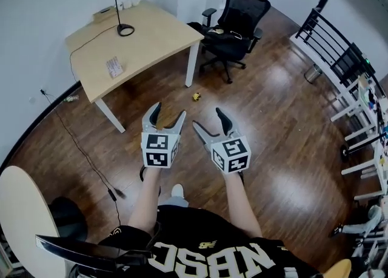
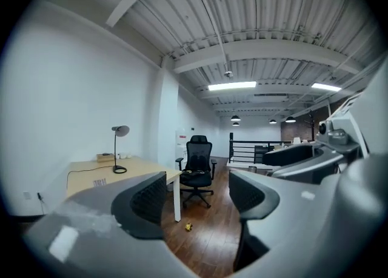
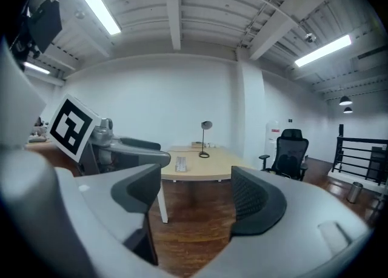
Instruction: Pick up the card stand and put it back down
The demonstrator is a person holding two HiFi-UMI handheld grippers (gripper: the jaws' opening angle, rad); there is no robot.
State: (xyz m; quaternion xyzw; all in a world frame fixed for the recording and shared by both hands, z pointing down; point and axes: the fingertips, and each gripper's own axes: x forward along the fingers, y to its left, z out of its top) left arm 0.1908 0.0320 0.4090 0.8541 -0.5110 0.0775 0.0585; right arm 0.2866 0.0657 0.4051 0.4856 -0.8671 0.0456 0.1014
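Over floor (image 1: 273, 149): left gripper (image 1: 169, 111), right gripper (image 1: 208, 119), fingers (image 1: 153, 115) spread open, empty; card stand (image 1: 114, 66) on bench (image 1: 151, 34), well apart from fingers.

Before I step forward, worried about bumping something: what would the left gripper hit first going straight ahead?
The way looks free nearby. Farther on, the left gripper seems aimed at the office chair, just right of the table leg, though depth is unclear.

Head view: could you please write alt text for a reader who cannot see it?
A person holds the left tongs and the right tongs out in front, both open and empty, above a wood floor. Ahead stands a desk with a lamp and a card stand, and a chair beside it.
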